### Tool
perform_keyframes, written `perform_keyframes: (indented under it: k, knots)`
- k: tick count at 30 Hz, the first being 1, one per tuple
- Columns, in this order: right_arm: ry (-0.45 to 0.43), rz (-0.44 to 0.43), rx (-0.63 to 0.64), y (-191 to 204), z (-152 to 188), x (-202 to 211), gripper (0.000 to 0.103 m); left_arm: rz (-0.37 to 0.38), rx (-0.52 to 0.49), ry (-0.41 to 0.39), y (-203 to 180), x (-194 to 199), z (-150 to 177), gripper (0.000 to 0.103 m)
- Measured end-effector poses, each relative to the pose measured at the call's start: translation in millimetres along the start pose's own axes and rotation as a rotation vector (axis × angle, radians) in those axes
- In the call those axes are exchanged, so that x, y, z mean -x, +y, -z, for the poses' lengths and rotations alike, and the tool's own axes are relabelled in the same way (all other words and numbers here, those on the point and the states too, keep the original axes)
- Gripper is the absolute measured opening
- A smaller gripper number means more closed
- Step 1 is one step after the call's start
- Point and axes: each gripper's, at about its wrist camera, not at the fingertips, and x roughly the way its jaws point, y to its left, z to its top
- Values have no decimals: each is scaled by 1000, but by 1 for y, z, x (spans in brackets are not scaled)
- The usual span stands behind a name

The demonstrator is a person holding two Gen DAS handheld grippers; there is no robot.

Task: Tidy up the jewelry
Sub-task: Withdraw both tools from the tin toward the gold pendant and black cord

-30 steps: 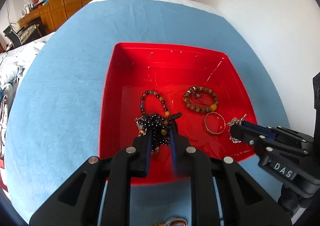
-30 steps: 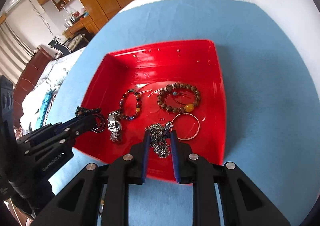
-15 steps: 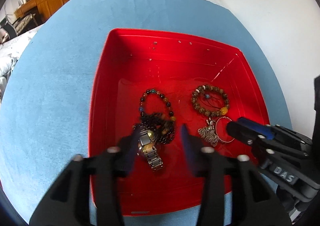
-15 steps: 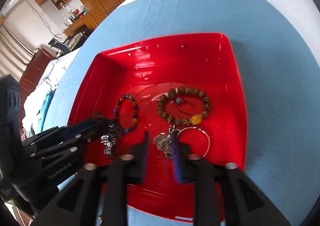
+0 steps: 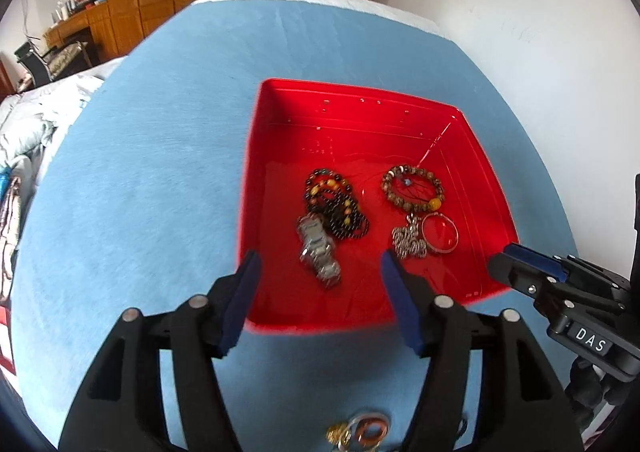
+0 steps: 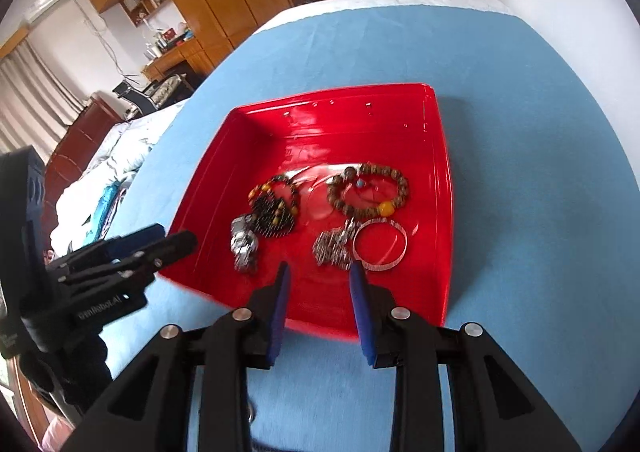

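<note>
Blue felt-like cloth point(image 5: 152, 156) covers your table; a glossy square red plastic tray point(image 5: 496, 188) sits mid-frame. Inside lie five pieces: a brown wooden bead bracelet point(image 5: 414, 188), a tangled dark bead strand point(image 5: 338, 206), a metal link watch point(image 5: 318, 250), a thin silver bangle point(image 5: 440, 238) and a bunched silver chain point(image 5: 408, 242). Your left gripper point(image 5: 320, 276) and right gripper point(image 6: 319, 276) are spread, empty. Only the left view shows small rings point(image 5: 360, 432) at bottom.

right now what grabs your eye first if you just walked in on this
The bright red tray on the blue cloth, with jewelry on its floor: a silver watch touching dark beaded bracelets on the left, a brown bead bracelet above a thin bangle on the right. Both grippers, left and right, hover open at its near edge.
</note>
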Motion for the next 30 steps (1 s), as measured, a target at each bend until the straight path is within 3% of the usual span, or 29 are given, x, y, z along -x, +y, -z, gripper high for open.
perform_keyframes:
  k: [5,15,20,30]
  knots:
    - [4,-26,39,12,29,16,35,-26,-14,-30,2,25,29,68]
    - [56,-76,66,24,69,20,53,-30,9,28,16,34,80,70]
    - [108,-97,68,26,88,10,53,-39,27,37,23,34,99,78]
    - [176,-112,96,45,107,-9,53,-85,42,62,33,30,126,80]
